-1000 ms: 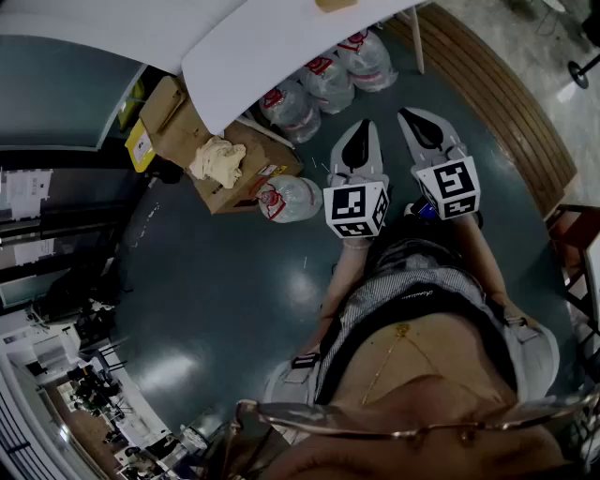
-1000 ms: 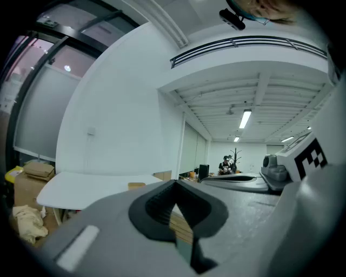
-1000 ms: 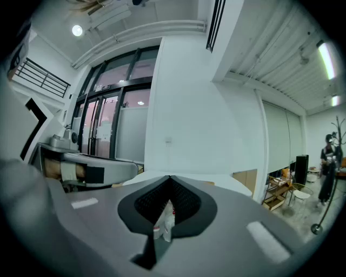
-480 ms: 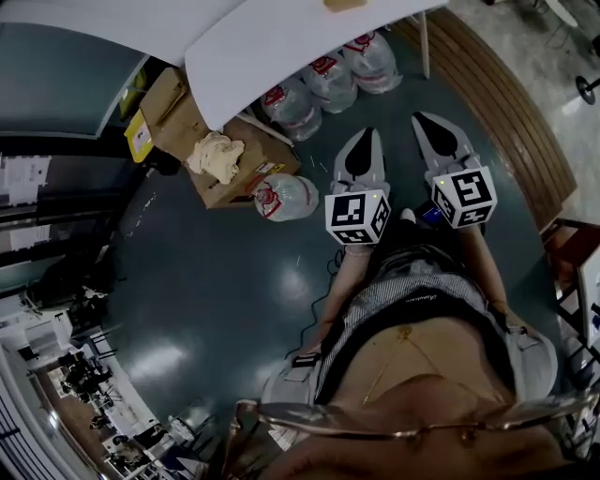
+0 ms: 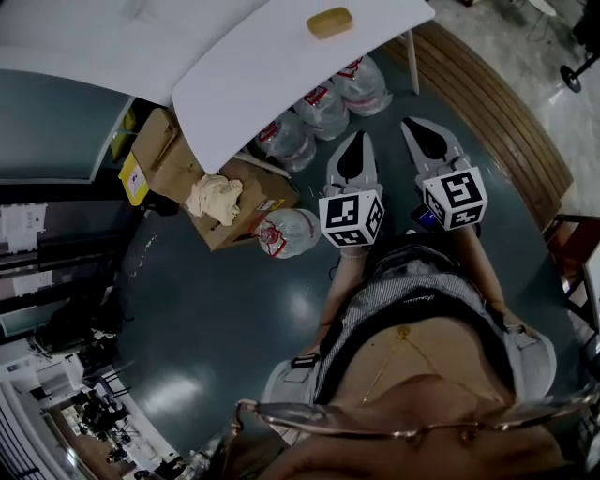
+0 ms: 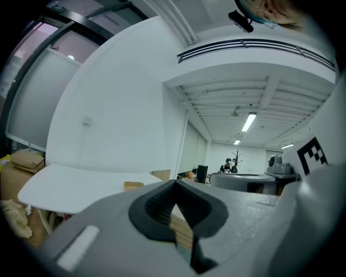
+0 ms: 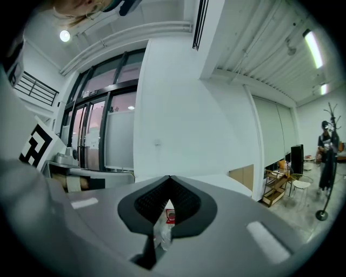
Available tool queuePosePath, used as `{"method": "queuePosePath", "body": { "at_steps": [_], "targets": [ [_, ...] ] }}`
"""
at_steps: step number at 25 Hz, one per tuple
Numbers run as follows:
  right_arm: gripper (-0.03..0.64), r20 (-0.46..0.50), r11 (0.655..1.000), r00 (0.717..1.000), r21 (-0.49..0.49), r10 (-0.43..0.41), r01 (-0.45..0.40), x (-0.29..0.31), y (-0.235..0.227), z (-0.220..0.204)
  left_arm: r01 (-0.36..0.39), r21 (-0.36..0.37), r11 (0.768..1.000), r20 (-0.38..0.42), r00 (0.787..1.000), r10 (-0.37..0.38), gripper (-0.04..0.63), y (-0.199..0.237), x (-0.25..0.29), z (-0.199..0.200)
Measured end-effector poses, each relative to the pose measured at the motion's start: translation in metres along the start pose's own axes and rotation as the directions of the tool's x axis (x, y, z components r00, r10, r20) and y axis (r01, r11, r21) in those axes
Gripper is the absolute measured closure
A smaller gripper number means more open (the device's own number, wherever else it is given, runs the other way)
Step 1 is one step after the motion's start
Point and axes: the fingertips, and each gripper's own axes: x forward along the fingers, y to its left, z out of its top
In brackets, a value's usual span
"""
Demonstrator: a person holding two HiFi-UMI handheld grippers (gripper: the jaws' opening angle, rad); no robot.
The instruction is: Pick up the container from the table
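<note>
A small tan container (image 5: pixel 330 22) lies on the white table (image 5: pixel 272 75) at the top of the head view; in the left gripper view the container (image 6: pixel 133 185) sits on the table top (image 6: pixel 75 186) just past the jaws. My left gripper (image 5: pixel 354 141) (image 6: pixel 174 184) is held below the table's near edge, shut and empty. My right gripper (image 5: pixel 413 125) (image 7: pixel 170 178) hangs beside it to the right, also shut with nothing in it. Both are well short of the container.
Under the table lie several clear plastic bags with red labels (image 5: pixel 323 103) and an open cardboard box (image 5: pixel 211 202) with a crumpled cloth. A wooden bench (image 5: pixel 497 103) curves along the right. A white table leg (image 5: pixel 412 61) stands near the right gripper.
The head view has tilted up, so more table top and the whole container now show. Both grippers have stayed shut, close together in front of the body.
</note>
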Motion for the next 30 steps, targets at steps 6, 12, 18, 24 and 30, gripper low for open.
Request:
{"method": "queuePosePath", "body": {
  "at_steps": [6,12,18,24,30],
  "targets": [
    [0.591,0.007,1.0,1.0,0.005,-0.025,0.025,0.07,-0.005,0.011,0.044,0.01,0.999,-0.004,0.999,-0.044,0.595,0.053,0.048,0.017],
    [0.591,-0.005,0.999,0.999,-0.003,-0.044,0.044,0.128,-0.002,0.014,0.068,0.0,0.998,-0.013,0.998,-0.068,0.595,0.099,0.081,0.026],
    [0.591,-0.026,0.999,0.998,-0.016,-0.051,0.05,0.165,0.003,0.013,0.078,-0.024,0.997,-0.02,0.997,-0.079,0.595,0.129,0.103,0.03],
    [0.591,-0.041,0.999,0.998,-0.017,-0.049,0.049,0.194,-0.011,0.017,0.075,-0.027,0.997,-0.029,0.997,-0.076,0.595,0.144,0.128,0.035],
    [0.591,-0.046,1.0,0.999,-0.015,-0.012,0.011,0.242,-0.04,0.021,0.057,-0.029,0.998,-0.042,0.997,-0.058,0.595,0.161,0.175,0.039]
  ]
}}
